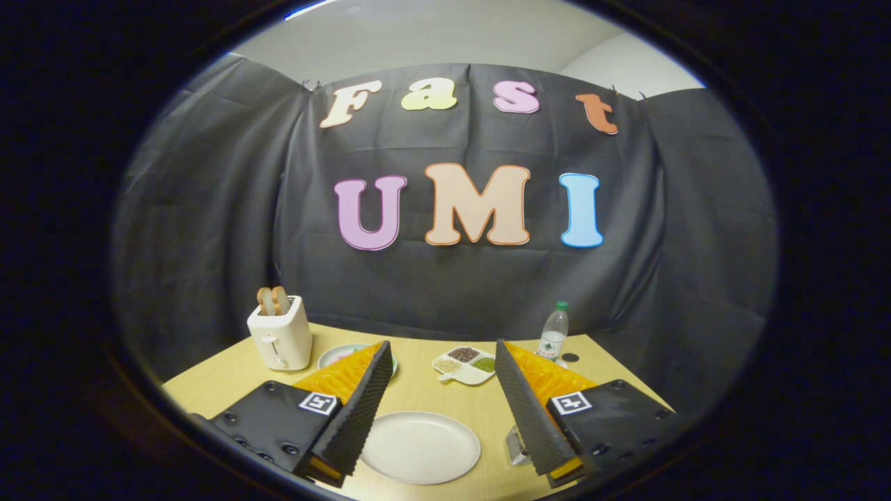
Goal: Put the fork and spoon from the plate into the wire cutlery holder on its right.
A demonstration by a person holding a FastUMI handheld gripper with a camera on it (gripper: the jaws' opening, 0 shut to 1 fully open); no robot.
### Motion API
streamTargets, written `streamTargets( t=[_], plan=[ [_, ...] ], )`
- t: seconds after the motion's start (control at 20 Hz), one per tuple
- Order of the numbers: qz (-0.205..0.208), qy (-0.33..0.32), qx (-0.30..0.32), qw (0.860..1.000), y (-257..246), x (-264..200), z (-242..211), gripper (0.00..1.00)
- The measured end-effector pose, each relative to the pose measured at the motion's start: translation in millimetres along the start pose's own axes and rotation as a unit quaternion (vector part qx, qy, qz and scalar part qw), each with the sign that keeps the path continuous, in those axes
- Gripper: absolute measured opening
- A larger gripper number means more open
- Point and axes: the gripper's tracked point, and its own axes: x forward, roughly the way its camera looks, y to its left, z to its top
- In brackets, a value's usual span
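Tabletop [418, 379] of pale wood meets black cloth walls at its far edge. Toaster [280, 335] stands far left, bottle [553, 332] far right, sectioned dish [465, 366] between them. Tool [441, 365] hovers with fingers spread wide, holding nothing. Plate [420, 447] lies between them; wire cutlery holder [516, 446] peeks beside the right finger.

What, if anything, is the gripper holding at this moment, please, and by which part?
Nothing. The gripper is open, its fingers spread apart above the plate.
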Motion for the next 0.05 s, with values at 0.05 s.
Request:
streamTargets(
  t=[0.05],
  plan=[
    [-0.001, 0.0, 0.0, 1.0, -0.2, -1.3, -0.3, 0.96]
  ],
)
